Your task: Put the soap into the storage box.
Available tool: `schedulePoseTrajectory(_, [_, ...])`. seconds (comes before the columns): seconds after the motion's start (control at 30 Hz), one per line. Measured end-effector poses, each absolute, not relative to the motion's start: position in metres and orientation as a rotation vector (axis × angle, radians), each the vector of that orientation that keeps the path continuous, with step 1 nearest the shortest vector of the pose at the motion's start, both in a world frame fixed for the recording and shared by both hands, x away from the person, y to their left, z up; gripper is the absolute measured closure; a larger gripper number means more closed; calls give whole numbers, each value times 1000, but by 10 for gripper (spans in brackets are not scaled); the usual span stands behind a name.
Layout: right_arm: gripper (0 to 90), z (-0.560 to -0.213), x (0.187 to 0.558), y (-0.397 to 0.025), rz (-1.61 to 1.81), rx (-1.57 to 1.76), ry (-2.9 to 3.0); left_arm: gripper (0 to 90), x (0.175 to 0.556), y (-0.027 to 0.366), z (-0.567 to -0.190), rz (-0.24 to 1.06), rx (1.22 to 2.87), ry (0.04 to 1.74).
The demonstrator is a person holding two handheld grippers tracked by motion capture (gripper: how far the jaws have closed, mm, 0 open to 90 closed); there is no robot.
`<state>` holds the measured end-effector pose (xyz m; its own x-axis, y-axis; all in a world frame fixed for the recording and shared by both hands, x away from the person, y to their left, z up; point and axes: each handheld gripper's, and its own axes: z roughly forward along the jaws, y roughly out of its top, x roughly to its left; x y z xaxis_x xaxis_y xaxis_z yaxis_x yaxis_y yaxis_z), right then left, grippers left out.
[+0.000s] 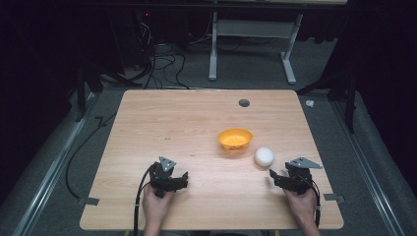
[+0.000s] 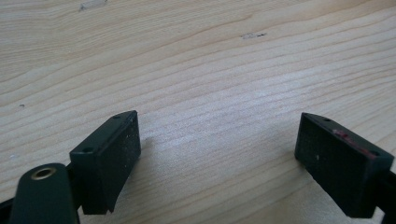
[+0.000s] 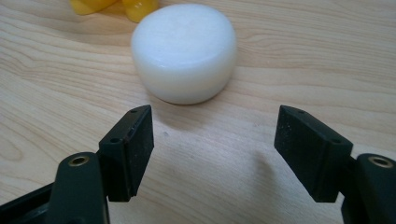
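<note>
The right gripper (image 3: 212, 154) has its jaws spread wide and empty, low over the surface (image 3: 327, 56), aimed at the white puck (image 3: 184, 51) just ahead, which looks like a line-up for a grasp. The puck lies flat on the wood, near the yellow bowl (image 1: 235, 139) but apart from it. The left gripper (image 2: 217, 161) also has its jaws released, with bare wood between them, parked well apart from both things. Nothing stands between the right jaws and the puck; the bowl behind it could be nudged.
</note>
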<state>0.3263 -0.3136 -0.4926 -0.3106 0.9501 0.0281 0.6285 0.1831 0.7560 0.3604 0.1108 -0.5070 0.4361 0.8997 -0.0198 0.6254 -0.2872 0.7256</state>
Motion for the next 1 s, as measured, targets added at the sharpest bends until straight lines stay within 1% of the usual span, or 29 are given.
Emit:
schedulePoseTrajectory(0.63, [252,-486,338,-293,1002,1425,2053,147,360,111,-507,527,2020,1279])
schedulePoseTrajectory(1.0, [192,-483,348,-289,995,1438,2049,147,360,111,-507,528,2020,1278])
